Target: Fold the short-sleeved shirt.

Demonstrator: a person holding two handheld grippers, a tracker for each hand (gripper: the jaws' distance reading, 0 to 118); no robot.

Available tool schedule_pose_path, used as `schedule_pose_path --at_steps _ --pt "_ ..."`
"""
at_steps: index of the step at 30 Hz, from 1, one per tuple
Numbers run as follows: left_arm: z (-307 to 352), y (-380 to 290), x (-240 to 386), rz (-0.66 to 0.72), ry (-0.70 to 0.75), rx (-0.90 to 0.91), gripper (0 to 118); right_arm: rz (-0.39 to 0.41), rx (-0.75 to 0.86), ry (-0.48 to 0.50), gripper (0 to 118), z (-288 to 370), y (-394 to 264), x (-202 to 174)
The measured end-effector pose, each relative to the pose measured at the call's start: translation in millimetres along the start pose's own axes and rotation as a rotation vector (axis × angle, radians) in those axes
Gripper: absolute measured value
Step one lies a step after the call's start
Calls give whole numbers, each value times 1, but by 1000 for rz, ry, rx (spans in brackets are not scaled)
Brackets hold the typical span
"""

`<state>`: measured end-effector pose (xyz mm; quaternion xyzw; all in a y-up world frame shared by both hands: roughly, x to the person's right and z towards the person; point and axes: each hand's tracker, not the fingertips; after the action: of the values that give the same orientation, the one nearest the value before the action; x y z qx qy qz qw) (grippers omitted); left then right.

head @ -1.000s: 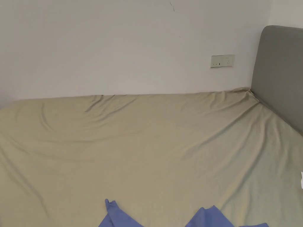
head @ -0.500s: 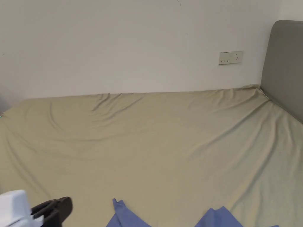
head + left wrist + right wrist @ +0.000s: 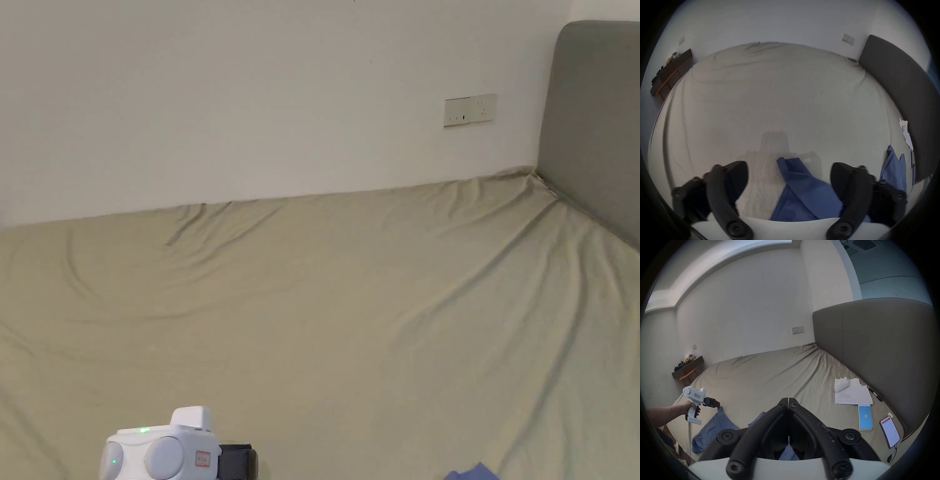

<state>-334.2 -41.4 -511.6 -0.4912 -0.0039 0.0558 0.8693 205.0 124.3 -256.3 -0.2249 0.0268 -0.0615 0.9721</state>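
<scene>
Reaching for the blue short-sleeved shirt (image 3: 804,190) lying rumpled at the bed's (image 3: 769,97) near edge, I hold my left gripper (image 3: 788,178) with fingers spread over a sleeve tip; I'd pinch there. My right gripper (image 3: 788,400) has its fingers pressed together, empty, above the shirt.

One blue shirt (image 3: 711,431), two tools (image 3: 788,175) (image 3: 788,400), two phones (image 3: 865,417), perhaps several paper sheets (image 3: 852,395).
</scene>
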Motion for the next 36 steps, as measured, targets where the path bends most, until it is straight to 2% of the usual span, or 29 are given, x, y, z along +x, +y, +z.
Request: schedule_pose_path --at_steps 1,3,5,8,11,14,17,18,19,20,21,22,23,24,26,27,28,29,31,32,33,34,35,36 --pt "-7 -1 1 2 -5 -20 97 -3 -9 5 0 -3 -1 0" --pt "-2 -12 12 -30 15 -69 68 -19 -29 17 0 -9 -4 -2" --pt "1 -16 13 -61 6 -38 31 -19 -34 21 0 -14 -6 -4" --pt "12 -24 16 -85 -10 21 6 -9 -56 35 0 -24 -9 -7" --pt "26 -26 15 -53 -28 51 5 8 -83 63 0 -42 -11 -10" --pt "51 -26 2 27 -58 121 5 63 -112 98 0 -73 -4 -21" --pt "84 -34 -4 73 -103 199 4 58 -170 186 2 -125 -7 -20" --pt "99 -37 -7 84 -120 232 4 67 -217 229 16 -148 -9 -22" --pt "109 -42 -3 93 -130 254 4 91 -255 274 55 -171 -14 -24" --pt "124 -46 -4 108 -148 280 4 87 -296 287 114 -197 -22 -20" --pt "136 -50 -6 119 -169 313 4 104 -356 291 118 -218 -29 -24" --pt "150 -55 -8 132 -194 339 4 125 -440 314 107 -242 -38 -30" --pt "162 -60 -6 164 -195 375 4 138 -450 314 101 -258 -50 -32" --pt "172 -64 -6 157 -207 397 4 145 -493 335 103 -272 -57 -38" --pt "191 -70 -6 146 -206 412 4 237 -574 319 101 -303 -78 -50" --pt "195 -74 -6 142 -204 422 4 283 -611 308 97 -315 -88 -56" --pt "198 -76 -7 146 -208 426 4 310 -638 302 88 -318 -88 -59" --pt "200 -77 -8 147 -208 427 4 341 -669 295 88 -324 -95 -63" --pt "197 -80 -8 144 -195 423 4 352 -731 260 75 -326 -108 -74" --pt "196 -81 -8 120 -167 412 4 407 -620 232 73 -305 -98 -78" --pt "194 -83 -9 113 -152 412 4 411 -606 262 62 -298 -98 -80" --pt "193 -83 -11 109 -148 405 4 377 -622 314 37 -296 -100 -80" --pt "190 -85 -10 116 -141 400 4 367 -638 336 6 -293 -103 -81" --pt "190 -87 -12 138 -143 397 4 374 -610 305 6 -277 -98 -88"
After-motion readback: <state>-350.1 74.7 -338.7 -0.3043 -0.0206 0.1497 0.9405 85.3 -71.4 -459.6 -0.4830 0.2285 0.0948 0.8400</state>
